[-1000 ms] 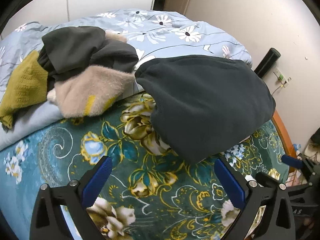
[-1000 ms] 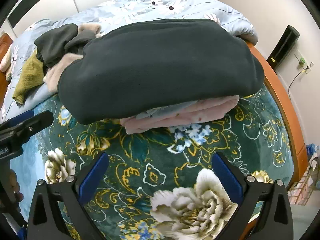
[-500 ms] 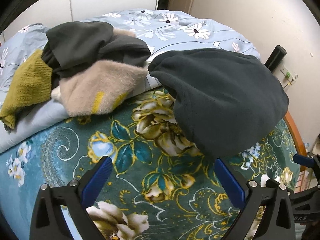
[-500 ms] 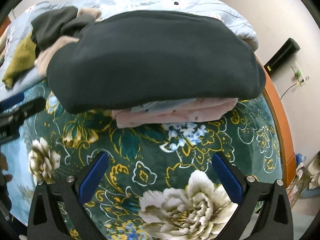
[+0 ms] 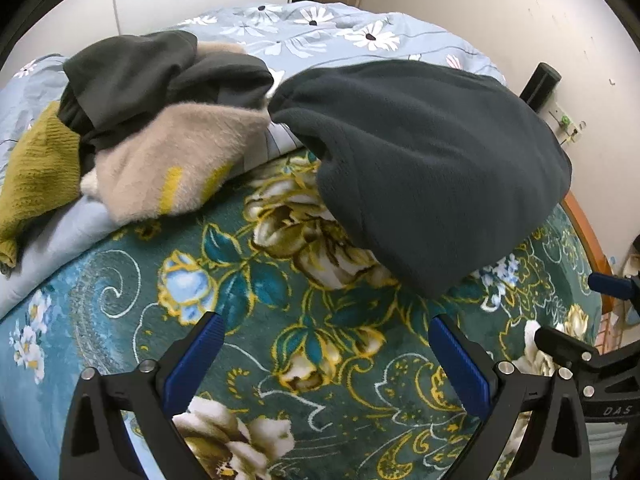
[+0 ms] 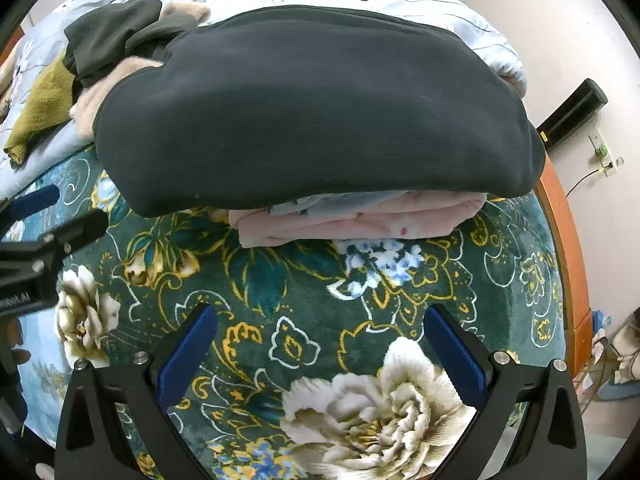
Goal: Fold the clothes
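A folded dark fleece garment [image 6: 312, 112] lies on top of a folded pink garment [image 6: 360, 222] and a light blue one, stacked on the green floral blanket [image 6: 304, 292]. The fleece also shows in the left wrist view [image 5: 432, 168]. An unfolded heap lies to the left: a beige fuzzy sweater [image 5: 172, 164], a dark grey garment [image 5: 152, 72] and an olive knit [image 5: 36, 168]. My left gripper [image 5: 324, 360] is open and empty above the blanket. My right gripper [image 6: 320, 352] is open and empty in front of the stack.
A light blue daisy-print duvet [image 5: 320, 28] covers the far part of the bed. The orange wooden bed edge [image 6: 564, 232] runs on the right. A black speaker [image 6: 572, 116] and a wall socket [image 6: 600, 152] stand by the right wall.
Both grippers have drawn back slightly from the stack and shifted view; the left one turned toward the unfolded heap. Both stayed open and empty. The clothes have not moved.
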The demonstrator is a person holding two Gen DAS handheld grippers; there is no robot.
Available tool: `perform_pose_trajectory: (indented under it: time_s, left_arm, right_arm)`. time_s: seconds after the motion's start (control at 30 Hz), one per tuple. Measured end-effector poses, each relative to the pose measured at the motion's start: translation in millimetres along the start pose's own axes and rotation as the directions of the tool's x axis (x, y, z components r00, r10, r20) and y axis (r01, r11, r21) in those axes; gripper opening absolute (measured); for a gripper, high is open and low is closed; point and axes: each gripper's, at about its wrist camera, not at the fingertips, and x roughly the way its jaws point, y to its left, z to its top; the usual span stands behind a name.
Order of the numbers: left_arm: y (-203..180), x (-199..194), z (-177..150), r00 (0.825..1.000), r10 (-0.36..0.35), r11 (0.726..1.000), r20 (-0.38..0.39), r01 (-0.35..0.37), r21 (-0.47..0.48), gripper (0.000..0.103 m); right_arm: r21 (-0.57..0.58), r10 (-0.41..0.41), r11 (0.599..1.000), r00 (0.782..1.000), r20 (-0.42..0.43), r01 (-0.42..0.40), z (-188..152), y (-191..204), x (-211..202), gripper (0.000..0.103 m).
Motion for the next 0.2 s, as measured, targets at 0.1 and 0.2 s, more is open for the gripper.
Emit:
perform_pose_trajectory:
  time_s: [0.1,0.2]
  left_arm:
    - [-1.5,1.3,-1.4,1.0,-0.004,1.0,-0.008,0.004,0.002,0.103]
    - [-2.4,2.7,-2.5,1.0,-0.009,1.0,-0.022,0.009,0.005,0.103]
  right_arm:
    - [-0.001,0.0,1.0,1.0,-0.001,0.0,0.7,-0.4,0.2,0.103]
    - [0.001,0.0,1.0,1.0,-0.003,0.0,1.2,-0.8,0.6,0.103]
